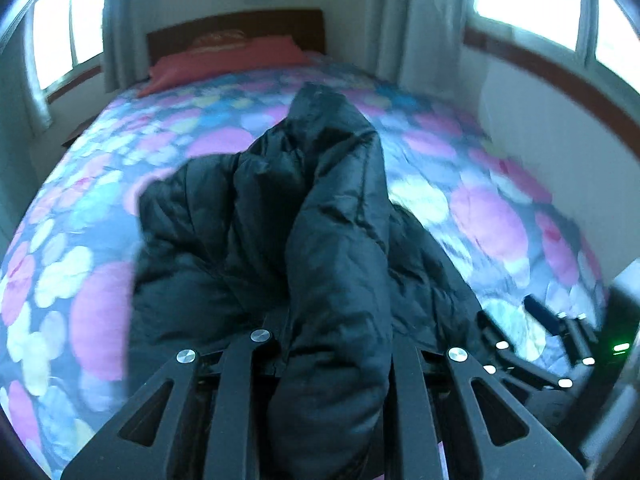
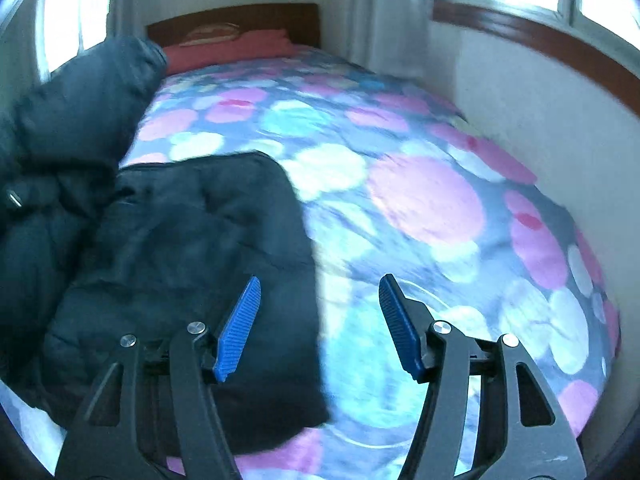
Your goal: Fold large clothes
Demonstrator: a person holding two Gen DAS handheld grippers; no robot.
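Observation:
A black puffer jacket [image 1: 248, 236] lies on the flowered bedspread [image 1: 472, 216]. My left gripper [image 1: 336, 344] is shut on a sleeve or fold of the jacket [image 1: 340, 216], which rises between its jaws and hides the fingertips. In the right wrist view the jacket [image 2: 192, 264] lies at the left, with a lifted part at the far left [image 2: 80, 100]. My right gripper [image 2: 320, 320] is open and empty, its blue pads [image 2: 236, 332] above the jacket's right edge and the bedspread [image 2: 420, 200]. The right gripper also shows in the left wrist view [image 1: 532, 344], low at the right.
A red pillow [image 1: 224, 64] and dark wooden headboard [image 1: 236, 28] are at the far end of the bed. A white wall with a brown rail [image 2: 520, 36] runs along the right side. Windows and curtains [image 1: 420, 20] stand behind the bed.

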